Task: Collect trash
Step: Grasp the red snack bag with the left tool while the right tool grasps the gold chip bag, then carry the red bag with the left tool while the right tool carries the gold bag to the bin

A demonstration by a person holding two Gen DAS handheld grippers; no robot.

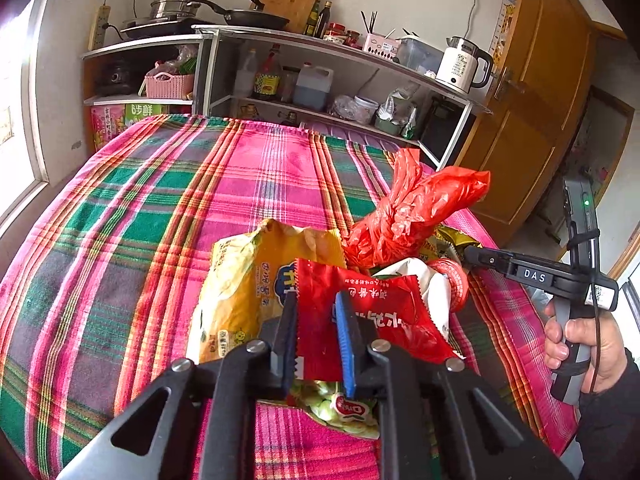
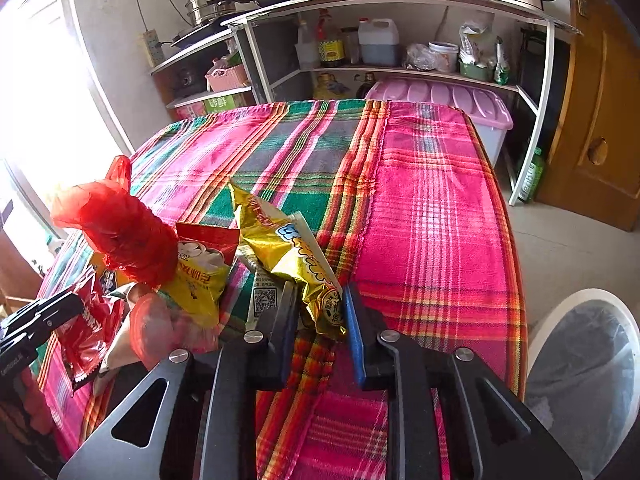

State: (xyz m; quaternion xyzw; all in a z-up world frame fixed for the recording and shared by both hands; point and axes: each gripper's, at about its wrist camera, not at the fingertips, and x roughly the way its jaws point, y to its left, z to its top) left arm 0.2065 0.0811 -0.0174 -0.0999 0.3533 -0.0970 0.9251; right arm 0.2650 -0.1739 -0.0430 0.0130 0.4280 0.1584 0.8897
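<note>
1. Clearly, the trash sits as one heap on the plaid tablecloth (image 2: pixel 432 208): low centre of the left wrist view, lower left of the right wrist view.
2. Left gripper (image 1: pixel 316 322): its jaws straddle the red snack wrapper (image 1: pixel 360 312), with the foil between them. Whether they pinch it fully I cannot tell, as a gap shows beside the blue pad.
3. Right gripper (image 2: pixel 320 312): the jaws stand apart around the lower end of the gold snack wrapper (image 2: pixel 292 256), near it on both sides but not visibly clamping.
4. Beside these lie a yellow chip bag (image 1: pixel 244 288), left of the red wrapper, and a knotted red plastic bag (image 1: pixel 404 212) at upper right of the heap.
5. A lined waste bin (image 2: pixel 584 364) shows at the lower right edge of the right wrist view, off the table.
6. To do this step well, I judge each jaw should close on a flat, doubled part of its wrapper, not a slippery corner.
7. Lift straight up so neighbouring wrappers are not dragged along.
8. Keep the pads clear of the cloth, which could snag and pull the heap.
</note>
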